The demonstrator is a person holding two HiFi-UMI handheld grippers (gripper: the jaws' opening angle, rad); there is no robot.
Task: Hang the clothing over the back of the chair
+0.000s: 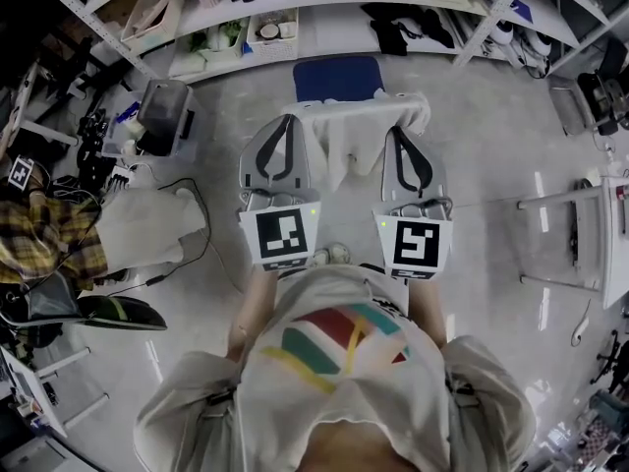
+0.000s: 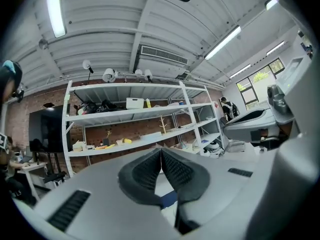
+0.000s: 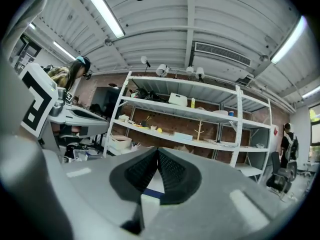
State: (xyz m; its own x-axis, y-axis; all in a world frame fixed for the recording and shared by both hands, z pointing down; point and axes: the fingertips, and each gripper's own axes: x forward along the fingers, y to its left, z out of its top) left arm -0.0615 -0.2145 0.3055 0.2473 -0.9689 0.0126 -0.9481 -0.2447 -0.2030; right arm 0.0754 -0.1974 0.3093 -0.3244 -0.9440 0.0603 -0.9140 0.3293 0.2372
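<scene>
White clothing [image 1: 356,131] is pinched in the pressed-together jaws of the left hand-held gripper [image 1: 288,117] and right hand-held gripper [image 1: 399,130] — held spread by the 2 above a blue chair [image 1: 334,75].

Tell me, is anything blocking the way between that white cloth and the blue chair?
Nothing visible does. The white garment, pinched between the left gripper and the right gripper, hangs right beside the blue chair, with nothing between them.
</scene>
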